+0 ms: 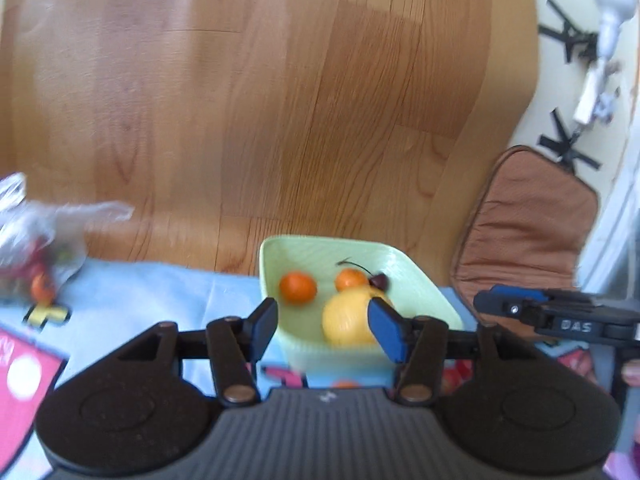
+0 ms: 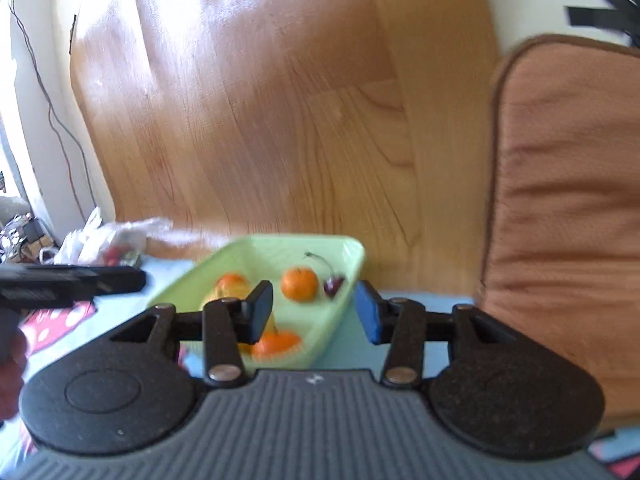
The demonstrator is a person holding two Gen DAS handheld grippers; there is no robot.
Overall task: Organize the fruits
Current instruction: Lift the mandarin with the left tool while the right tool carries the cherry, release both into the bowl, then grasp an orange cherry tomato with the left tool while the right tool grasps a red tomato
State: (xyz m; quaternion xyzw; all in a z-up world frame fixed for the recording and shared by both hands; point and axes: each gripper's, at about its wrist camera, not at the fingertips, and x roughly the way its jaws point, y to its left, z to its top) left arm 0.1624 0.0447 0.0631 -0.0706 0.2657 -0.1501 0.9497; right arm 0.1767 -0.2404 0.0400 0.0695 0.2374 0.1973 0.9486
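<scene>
Two claws, left claw (image 1: 323, 325) & right claw (image 2: 314, 311), both spread, empty. Green tray (image 1: 420, 280): 2 oranges, 1 cherry (image 1: 379, 281), yellow fruit (image 1: 347, 316) part-hidden. Bag (image 1: 32, 236) at 9 o'clock blurred.

The left gripper (image 1: 324, 326) hangs with its jaws spread wide, nothing between the pads. The right gripper (image 2: 314, 312) is likewise parted and empty (its fingers (image 1: 516, 306) also reach into the left wrist view from the right edge, level and pointing leftward).
</scene>
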